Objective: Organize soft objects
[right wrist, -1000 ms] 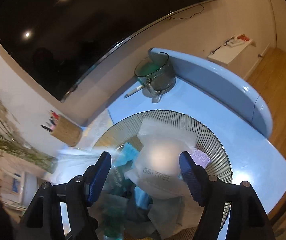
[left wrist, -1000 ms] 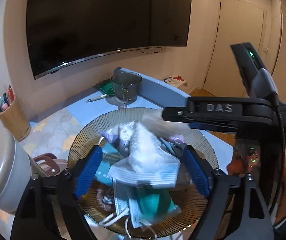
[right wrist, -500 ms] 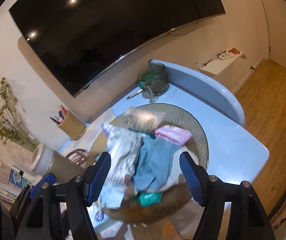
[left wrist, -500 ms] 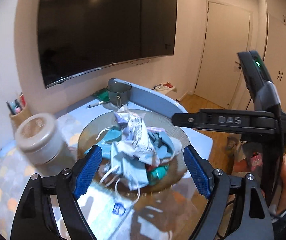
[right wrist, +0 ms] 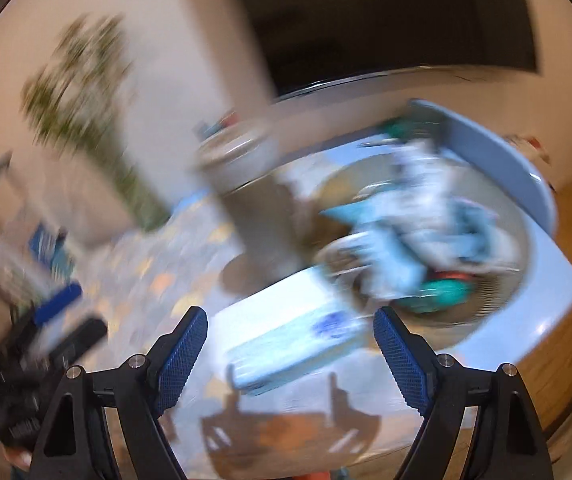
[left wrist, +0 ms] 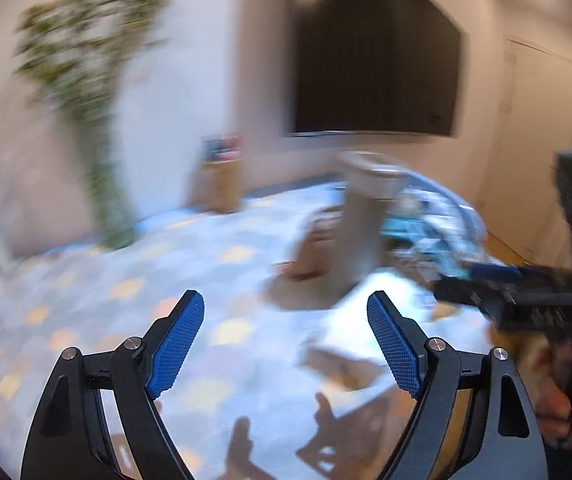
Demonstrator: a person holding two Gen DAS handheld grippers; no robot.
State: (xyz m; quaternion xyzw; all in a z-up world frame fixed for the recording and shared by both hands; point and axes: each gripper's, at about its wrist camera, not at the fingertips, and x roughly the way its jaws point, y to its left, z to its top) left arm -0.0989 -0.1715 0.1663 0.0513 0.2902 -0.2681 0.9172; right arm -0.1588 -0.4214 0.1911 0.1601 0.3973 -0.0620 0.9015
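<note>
1. Now, the pile of soft objects (right wrist: 410,236) is sitting heaped on the ribbed round plate (right wrist: 522,240) at the right of your right wrist view; in the left wrist view the same pile (left wrist: 430,232) is showing blurred at the middle right.
2. A flat packet of light blue masks (right wrist: 298,340) is lying on the patterned tablecloth (left wrist: 125,280) just beside the plate, low in the centre of the right view, ahead of your right gripper (right wrist: 290,354).
3. You are spreading the right gripper's fingers at this moment; the packet is showing between the blue pads in the picture, but they are not pressing on it.
4. You are holding your left gripper (left wrist: 286,346) with its fingers wide apart and nothing between them, only tablecloth beyond.
5. A grey jar (right wrist: 253,188) is standing just left of the plate.
6. Farther out, a pen holder (left wrist: 217,184), a leafy plant (left wrist: 93,92) and a dark wall screen (left wrist: 374,64) are smearing across the upper parts of both frames.
</note>
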